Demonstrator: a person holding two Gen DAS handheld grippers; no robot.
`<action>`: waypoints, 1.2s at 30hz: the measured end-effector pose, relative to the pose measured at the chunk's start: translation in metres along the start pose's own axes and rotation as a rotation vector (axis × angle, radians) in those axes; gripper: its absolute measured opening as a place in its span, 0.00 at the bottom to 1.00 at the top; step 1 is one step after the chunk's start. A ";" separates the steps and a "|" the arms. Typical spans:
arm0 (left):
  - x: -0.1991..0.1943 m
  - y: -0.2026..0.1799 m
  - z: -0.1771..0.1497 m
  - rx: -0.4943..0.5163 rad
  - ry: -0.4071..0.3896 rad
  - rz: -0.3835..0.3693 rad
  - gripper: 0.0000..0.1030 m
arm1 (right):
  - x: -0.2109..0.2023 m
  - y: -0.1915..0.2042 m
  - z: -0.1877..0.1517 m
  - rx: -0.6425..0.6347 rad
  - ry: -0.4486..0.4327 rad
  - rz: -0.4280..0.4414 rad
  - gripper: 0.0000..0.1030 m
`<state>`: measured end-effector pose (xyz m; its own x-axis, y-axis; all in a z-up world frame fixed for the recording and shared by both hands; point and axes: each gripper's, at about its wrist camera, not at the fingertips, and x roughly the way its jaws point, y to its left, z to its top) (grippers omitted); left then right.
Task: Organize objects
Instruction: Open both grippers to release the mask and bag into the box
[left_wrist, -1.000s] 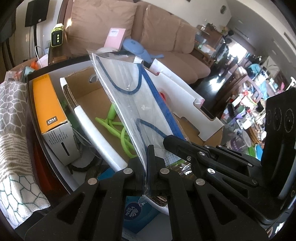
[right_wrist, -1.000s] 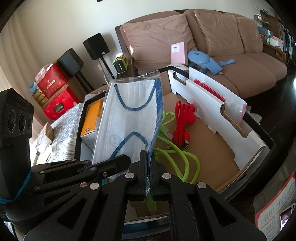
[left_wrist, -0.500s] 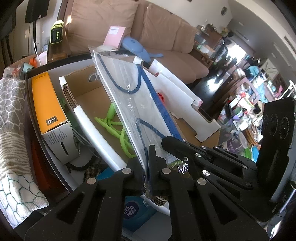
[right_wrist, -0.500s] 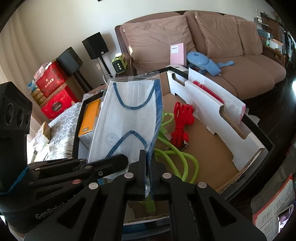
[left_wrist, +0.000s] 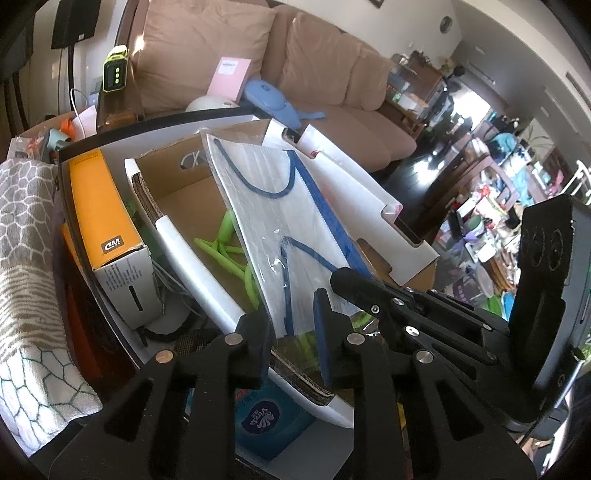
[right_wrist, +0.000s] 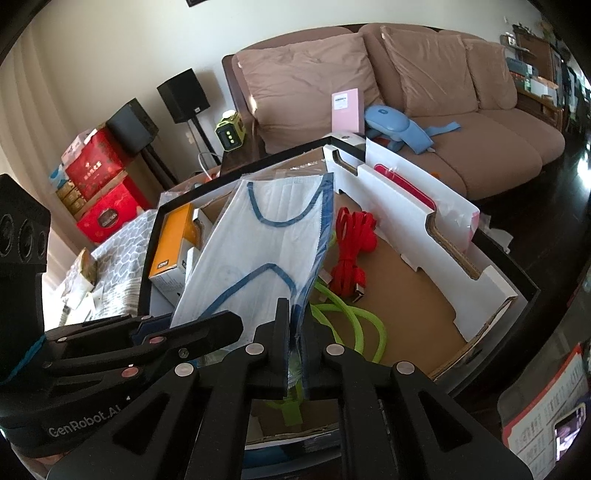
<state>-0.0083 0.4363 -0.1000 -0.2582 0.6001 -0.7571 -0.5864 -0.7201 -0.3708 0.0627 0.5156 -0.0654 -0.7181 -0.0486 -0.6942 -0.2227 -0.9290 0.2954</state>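
1. The bagged face mask (right_wrist: 266, 254), a white mask with blue ear loops inside a clear plastic sleeve, is standing nearly upright over the cardboard box (right_wrist: 413, 280), its lower edge down between both tools and its top leaning toward the sofa (right_wrist: 480, 110).

2. The right gripper (right_wrist: 294, 354) is clenching the sleeve's lower edge, the film pinched flat between its jaws; the left gripper (left_wrist: 291, 334) is letting go, its jaws opening, with the mask's bottom corner sitting in the gap and the pads no longer pressing on it.

3. The package is looking very light and floppy; the film is creasing and bowing under its own weight, so a one-edge hold is probably letting the top sway and fold over.

4. The plastic is glossy and likely slippery; a pinch on bare film near the edge is risking a slide-out, whereas a pinch over the folded mask inside is probably giving more bulk to bite on.

5. Nothing here is looking fragile; crushing is a small worry, but tearing the thin sleeve on the box's cut cardboard wall (right_wrist: 406, 218) is possible.

6. Below it, the green cable (right_wrist: 354, 325) and red cable (right_wrist: 351, 251) are lying on the box floor; laying the mask flat there is probably easier than standing it.
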 end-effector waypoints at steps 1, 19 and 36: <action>0.000 0.000 0.000 -0.001 0.000 0.001 0.19 | 0.000 -0.001 0.000 0.003 -0.002 0.000 0.05; -0.007 0.003 -0.001 -0.038 -0.024 -0.015 0.23 | -0.010 -0.013 0.004 0.056 -0.047 -0.007 0.39; -0.024 0.017 0.003 -0.080 -0.087 0.001 0.30 | -0.016 -0.015 0.005 0.075 -0.065 -0.012 0.39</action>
<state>-0.0148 0.4108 -0.0867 -0.3261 0.6252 -0.7091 -0.5239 -0.7439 -0.4149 0.0743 0.5324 -0.0555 -0.7560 -0.0110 -0.6545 -0.2786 -0.8994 0.3370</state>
